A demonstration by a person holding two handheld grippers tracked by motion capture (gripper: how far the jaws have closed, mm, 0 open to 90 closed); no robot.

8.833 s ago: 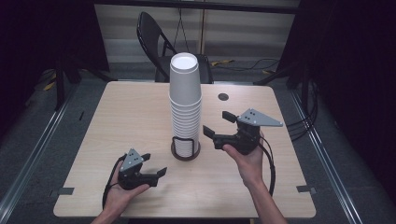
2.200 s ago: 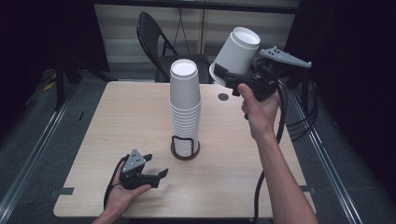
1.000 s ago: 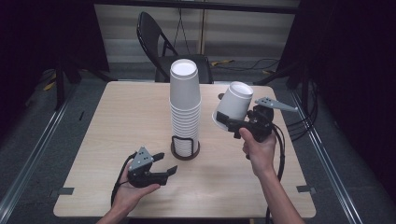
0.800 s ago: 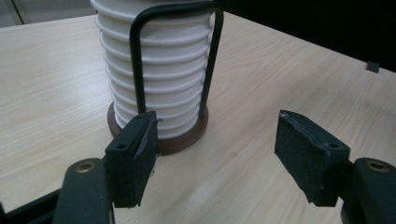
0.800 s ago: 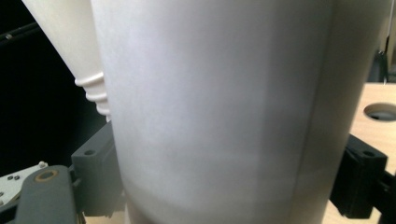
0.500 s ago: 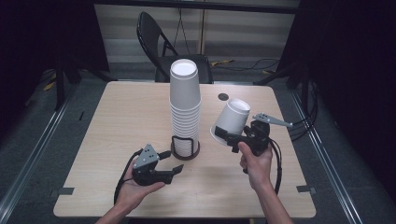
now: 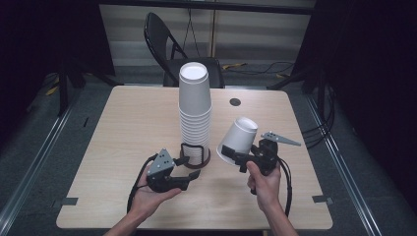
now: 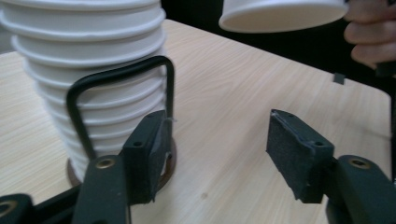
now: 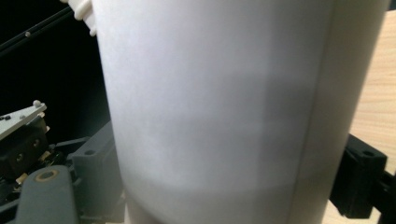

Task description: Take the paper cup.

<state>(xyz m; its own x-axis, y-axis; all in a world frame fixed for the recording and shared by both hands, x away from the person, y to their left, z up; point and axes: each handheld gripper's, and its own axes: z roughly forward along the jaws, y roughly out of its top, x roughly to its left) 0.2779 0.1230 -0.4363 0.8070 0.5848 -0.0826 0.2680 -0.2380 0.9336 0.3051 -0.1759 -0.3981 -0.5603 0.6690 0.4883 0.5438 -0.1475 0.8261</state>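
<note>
Surface [image 7: 123, 128]: we see a pale wooden top carrying the work; the stack stands near its middle.

Stack of cups [image 7: 195, 110]: a tall column of nested white cups, mouths down, standing upright in a black wire holder [image 7: 195, 153] on a round base. Its long axis is vertical.

Loose cup [image 7: 237, 141]: one white cup, held off the surface at about 3 o'clock from the foot of the stack, well clear of it. It is tilted, its closed bottom toward 1 o'clock and up, its open mouth toward 7 o'clock and down.

Right hand-held gripper [image 7: 241, 158]: closed on the loose cup close to its rim; in the right gripper view the cup wall [image 9: 219, 107] sits between the two jaws.

Left hand-held gripper [image 7: 191, 167]: jaws spread wide and holding nothing, low over the surface at about 7 o'clock from the holder. In the left gripper view one jaw lies just beside the holder's wire loop [image 8: 121, 98], whether touching we cannot tell.

Relation that counts: from the left hand-held gripper the loose cup lies toward 2 o'clock and higher. We judge the right hand nearer to it, and the cup must come level before it can stand.
</note>
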